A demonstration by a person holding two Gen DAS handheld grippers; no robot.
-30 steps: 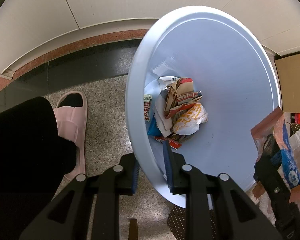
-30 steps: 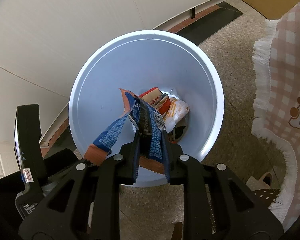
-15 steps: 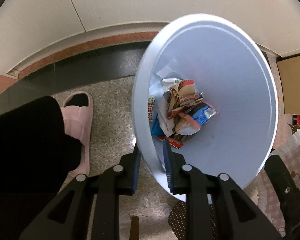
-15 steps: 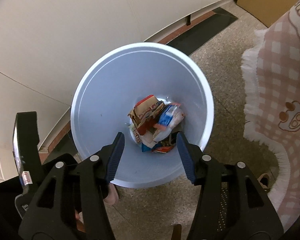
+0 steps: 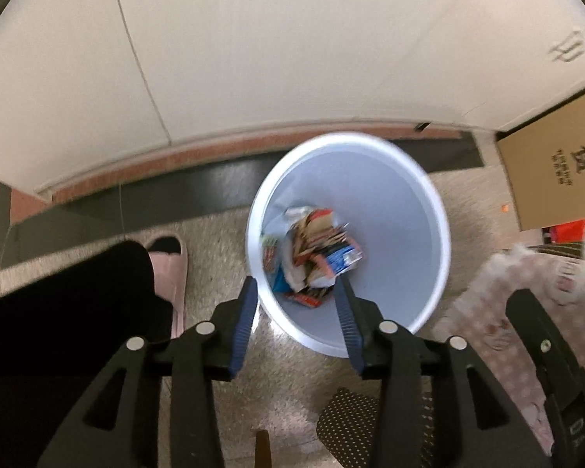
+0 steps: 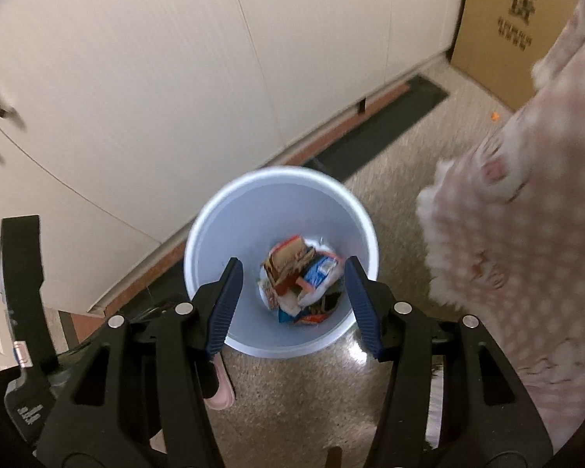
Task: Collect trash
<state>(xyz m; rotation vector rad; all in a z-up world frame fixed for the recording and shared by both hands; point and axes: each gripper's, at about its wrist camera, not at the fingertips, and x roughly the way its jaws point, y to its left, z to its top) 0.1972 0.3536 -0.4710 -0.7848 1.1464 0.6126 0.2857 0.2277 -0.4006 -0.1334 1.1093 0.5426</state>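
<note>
The left hand-held gripper (image 5: 295, 292) is released, its blue-padded jaws spread wide with nothing between them, above the near rim of the pale blue trash bin (image 5: 405, 234). The right hand-held gripper (image 6: 292, 279) is also released and empty, jaws apart, looking straight down into the same trash bin (image 6: 230, 230).

Inside the bin, at its bottom, lies the trash (image 6: 302, 282): crumpled wrappers and cartons in brown, red, white and blue, with a blue-and-white packet (image 5: 341, 259) on top toward the right of the heap.

The bin stands on a speckled floor (image 6: 292, 394), close to a white cabinet wall (image 5: 253, 46) with a dark strip along its foot. Left of the bin in the left view is a pink slipper (image 5: 171, 269) beside a black-clad leg (image 5: 70, 296). Right of the bin hangs a pink patterned cloth with a fringed edge (image 6: 518, 234), and beyond that, by the wall, stands a cardboard box (image 5: 557, 167) with printed characters. Both views are motion-blurred.
</note>
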